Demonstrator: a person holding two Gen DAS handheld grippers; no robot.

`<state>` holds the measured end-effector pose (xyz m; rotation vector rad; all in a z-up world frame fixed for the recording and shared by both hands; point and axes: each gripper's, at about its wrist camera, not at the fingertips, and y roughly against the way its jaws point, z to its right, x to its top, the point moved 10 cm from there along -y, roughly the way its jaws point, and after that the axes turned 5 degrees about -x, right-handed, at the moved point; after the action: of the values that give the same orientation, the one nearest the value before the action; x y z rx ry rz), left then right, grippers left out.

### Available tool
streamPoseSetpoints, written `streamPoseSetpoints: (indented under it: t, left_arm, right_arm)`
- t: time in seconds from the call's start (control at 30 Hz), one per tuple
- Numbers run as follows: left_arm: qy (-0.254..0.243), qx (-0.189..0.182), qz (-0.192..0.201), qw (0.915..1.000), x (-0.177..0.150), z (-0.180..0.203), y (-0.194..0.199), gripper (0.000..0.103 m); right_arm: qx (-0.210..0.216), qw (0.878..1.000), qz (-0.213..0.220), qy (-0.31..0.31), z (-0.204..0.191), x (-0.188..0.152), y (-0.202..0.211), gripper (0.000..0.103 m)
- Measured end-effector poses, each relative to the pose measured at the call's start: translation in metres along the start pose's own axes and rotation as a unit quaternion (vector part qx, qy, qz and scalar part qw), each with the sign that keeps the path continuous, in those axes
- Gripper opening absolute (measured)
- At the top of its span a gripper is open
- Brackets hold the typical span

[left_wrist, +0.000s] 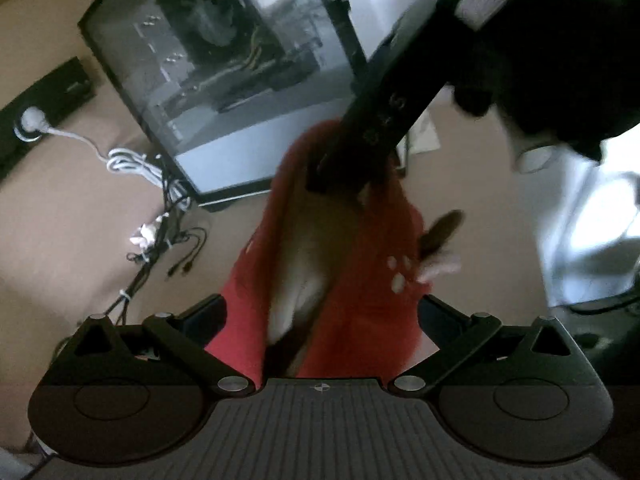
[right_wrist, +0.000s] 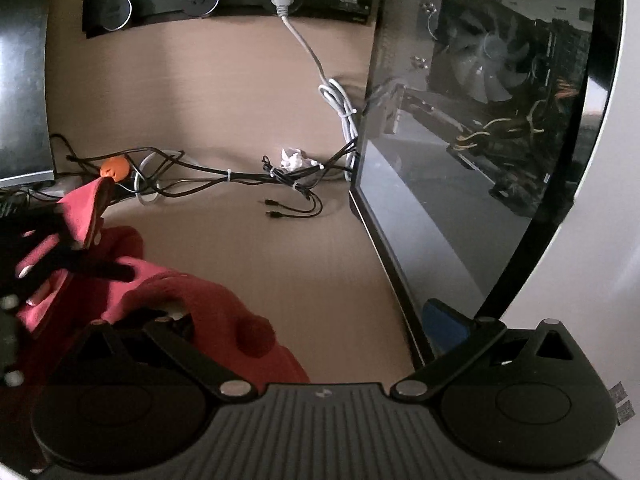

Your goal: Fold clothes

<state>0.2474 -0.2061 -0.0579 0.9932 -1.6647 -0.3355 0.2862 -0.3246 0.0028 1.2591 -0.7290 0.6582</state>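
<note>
Left gripper (left_wrist: 322, 308): spread wide, clamped on nothing, a dark finger to either side of the cloth. Between those fingers, red garment (left_wrist: 360, 308), blurred, marked with a few pale spots, strung upward toward the right gripper (right_wrist: 308, 320). Right gripper: likewise parted; near-side finger buried under a fold of the garment, far-side finger with blue pad (right_wrist: 444, 320) bare and just beside the computer case (right_wrist: 480, 140). Seen from the right wrist, bulk of garment heaped at lower left on the desk (right_wrist: 240, 92), one corner lifted between the left gripper's two dark fingers (grip there not discernible as tight). Beyond the cloth, tan desk top. On it, black cables (right_wrist: 248, 176) bundled with white ties, two loose plugs at the near end. Among the cables, crumpled white paper (right_wrist: 292, 160) and a small orange clip (right_wrist: 115, 168). At the far edge, black power strip (right_wrist: 240, 4) with round sockets, white cable (right_wrist: 340, 100) plugged in and looped down toward the case. Computer case: glass side panel, fan and wiring visible inside, standing on the desk at right.
</note>
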Motion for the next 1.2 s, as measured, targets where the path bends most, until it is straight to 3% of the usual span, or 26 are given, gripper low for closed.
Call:
streamPoseSetpoints:
  t: [0.1, 0.2, 0.37, 0.4, 0.43, 0.6, 0.7, 0.8, 0.83, 0.97, 1.1, 1.2]
  left_arm:
    - [-0.005, -0.004, 0.004, 1.0, 0.012, -0.003, -0.018, 0.103]
    - [-0.043, -0.017, 0.004, 0.9989, 0.025, 0.004, -0.035, 0.103]
    - [-0.04, -0.07, -0.019, 0.9966, 0.024, 0.01, -0.06, 0.103]
    - [-0.032, -0.078, -0.026, 0.9961, 0.022, 0.008, -0.062, 0.094]
    - [-0.024, -0.086, -0.033, 0.9955, 0.019, 0.007, -0.065, 0.07]
    - [0.042, -0.096, -0.032, 0.994, 0.016, -0.013, -0.068, 0.049]
    - [0.108, -0.1, -0.021, 0.9889, 0.023, -0.035, -0.061, 0.036]
    - [0.183, -0.097, -0.003, 0.9784, 0.026, -0.059, -0.043, 0.031]
    - [0.207, -0.093, 0.007, 0.9739, 0.026, -0.067, -0.034, 0.028]
    - [0.302, -0.072, 0.046, 0.9494, 0.025, -0.101, 0.005, 0.026]
    - [0.364, -0.011, 0.085, 0.9275, 0.012, -0.126, 0.061, 0.025]
    - [0.414, 0.05, 0.108, 0.9027, -0.019, -0.141, 0.109, 0.025]
  right_arm:
    - [0.009, 1.0, 0.01, -0.003, 0.002, 0.001, 0.006, 0.103]
    - [0.019, 1.0, 0.017, -0.003, 0.005, 0.001, 0.012, 0.103]
    - [0.065, 0.997, 0.02, -0.037, 0.023, -0.02, 0.034, 0.103]
    - [0.076, 0.996, 0.016, -0.048, 0.03, -0.028, 0.039, 0.103]
    - [0.085, 0.995, 0.008, -0.056, 0.036, -0.038, 0.042, 0.103]
    - [0.076, 0.995, -0.048, -0.034, 0.033, -0.095, 0.024, 0.103]
    - [0.086, 0.993, -0.048, -0.061, 0.017, -0.1, -0.002, 0.103]
    - [0.1, 0.985, -0.054, -0.128, 0.009, -0.092, -0.035, 0.102]
    - [0.108, 0.98, -0.058, -0.155, 0.007, -0.087, -0.046, 0.096]
    - [0.187, 0.954, -0.047, -0.227, -0.011, -0.046, -0.066, 0.089]
    - [0.26, 0.947, 0.005, -0.188, -0.058, 0.015, -0.053, 0.087]
    - [0.303, 0.945, 0.03, -0.119, -0.112, 0.053, -0.043, 0.087]
